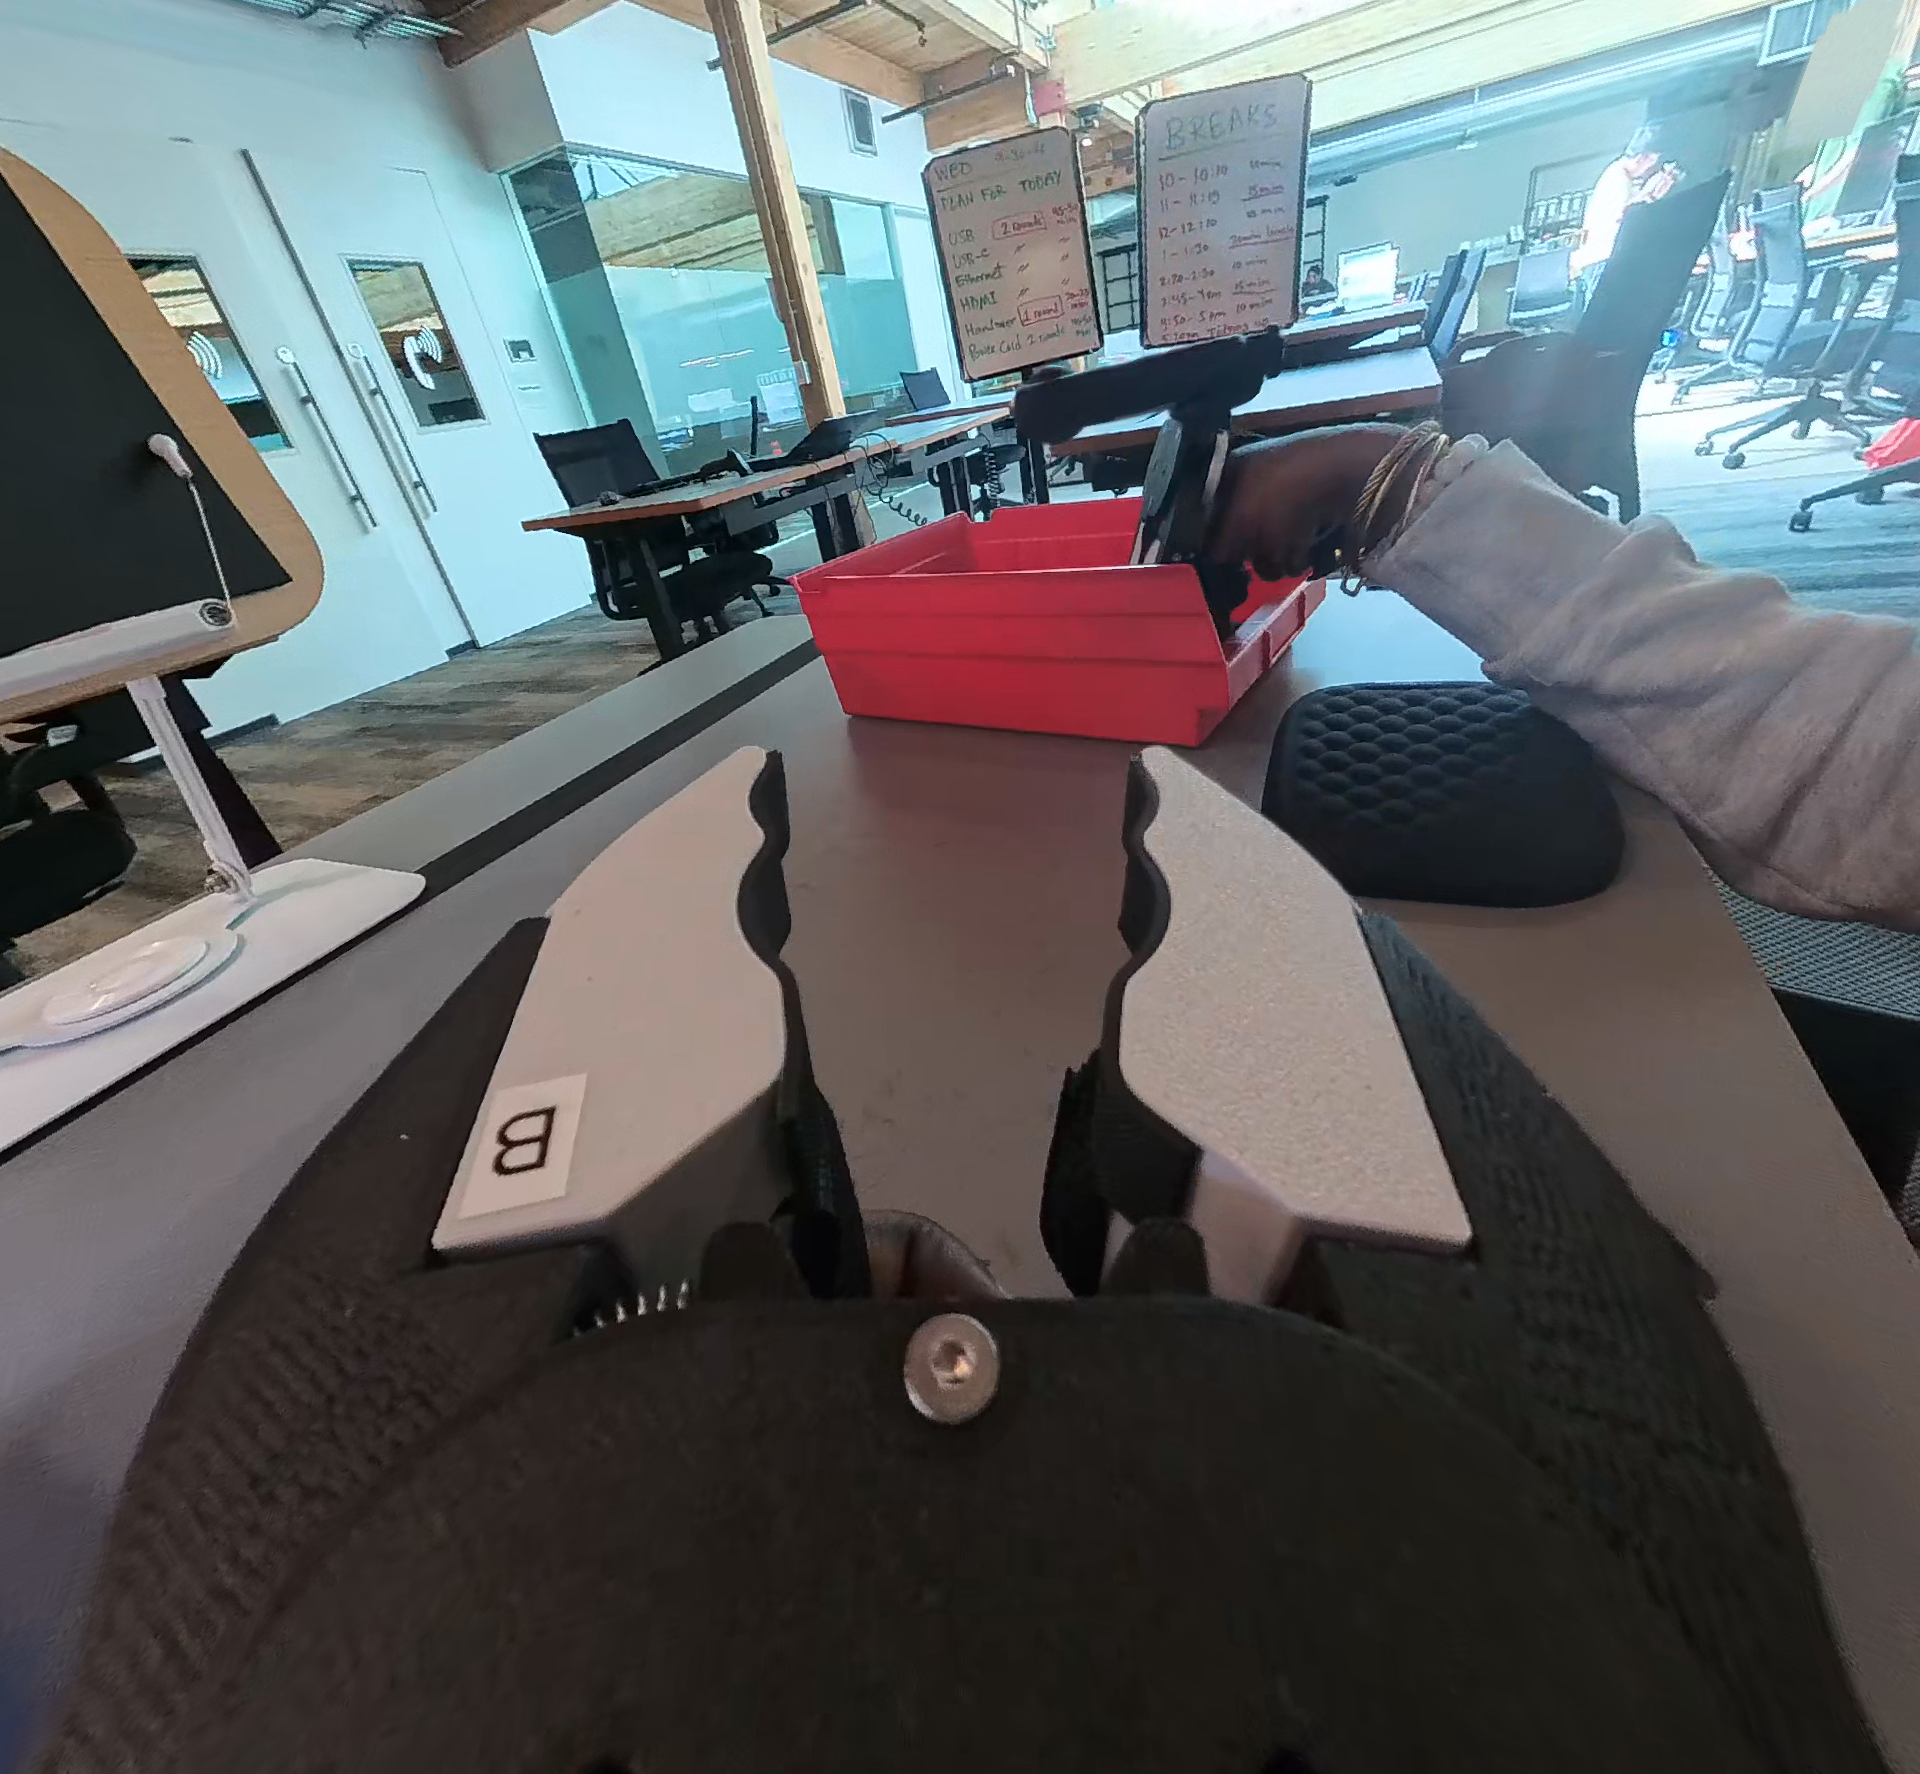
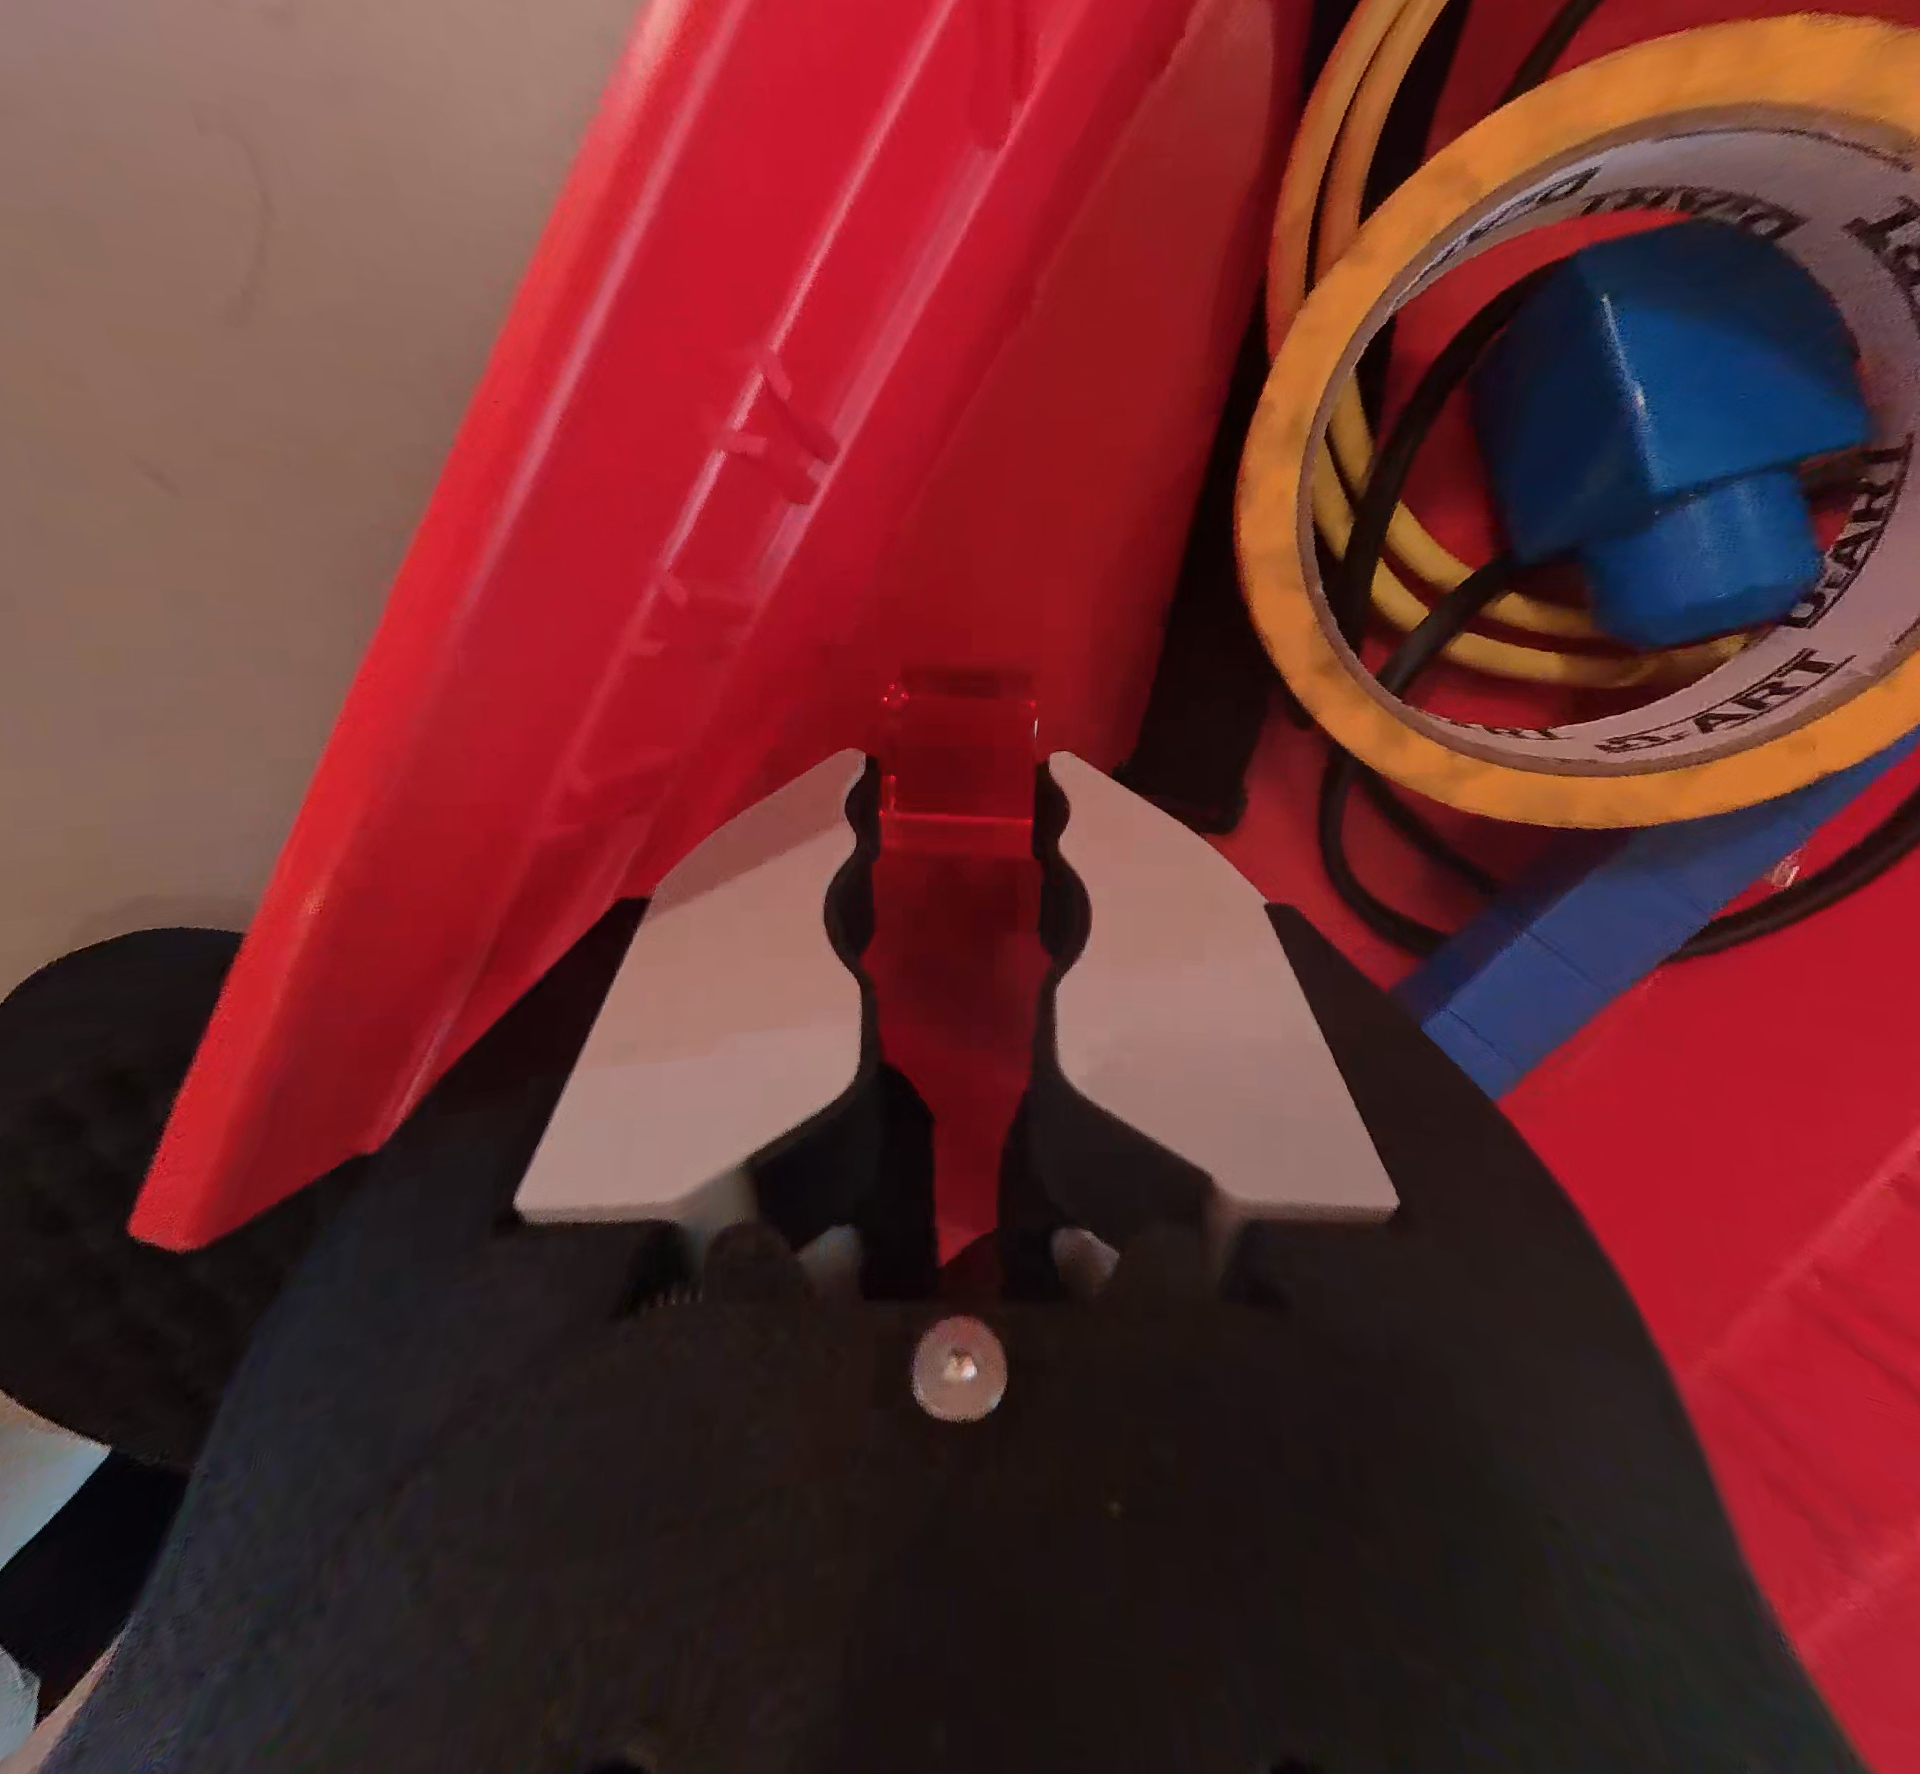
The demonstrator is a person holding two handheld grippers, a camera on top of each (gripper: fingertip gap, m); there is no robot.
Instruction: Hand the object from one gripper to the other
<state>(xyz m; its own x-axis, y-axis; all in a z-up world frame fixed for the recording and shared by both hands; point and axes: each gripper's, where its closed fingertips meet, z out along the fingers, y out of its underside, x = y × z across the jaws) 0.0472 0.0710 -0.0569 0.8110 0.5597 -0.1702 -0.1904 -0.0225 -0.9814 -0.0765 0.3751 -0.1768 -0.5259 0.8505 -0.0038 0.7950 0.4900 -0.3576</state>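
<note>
A small translucent red block (image 2: 956, 732) is being shown low inside the red bin (image 2: 831, 270), close against the bin's sloping side wall. It is being flanked, and apparently pinched, by the two fingers of the right gripper (image 2: 956, 774): both black pads are seen meeting its sides, and its far end is being left proud of the fingertips. Its long axis is judged to run along the fingers, though the tinted plastic is making this uncertain. Just beside the grip, a roll of yellow tape (image 2: 1351, 436), a blue plug (image 2: 1683, 436) and a coiled yellow cable (image 2: 1340, 114) are being left untouched. In the left wrist view the block is being hidden by the bin's wall (image 1: 997, 644), into which the right gripper is being dipped from above by a hand (image 1: 1299, 498). The left gripper (image 1: 951, 789) is being held low over the grey table (image 1: 935, 945), fingers spread wide with nothing between them, aimed at the bin yet well apart from it. The block is thus lying ahead of the waiting fingers and slightly to their right, so a lift clear of the wall is judged necessary before any transfer.
</note>
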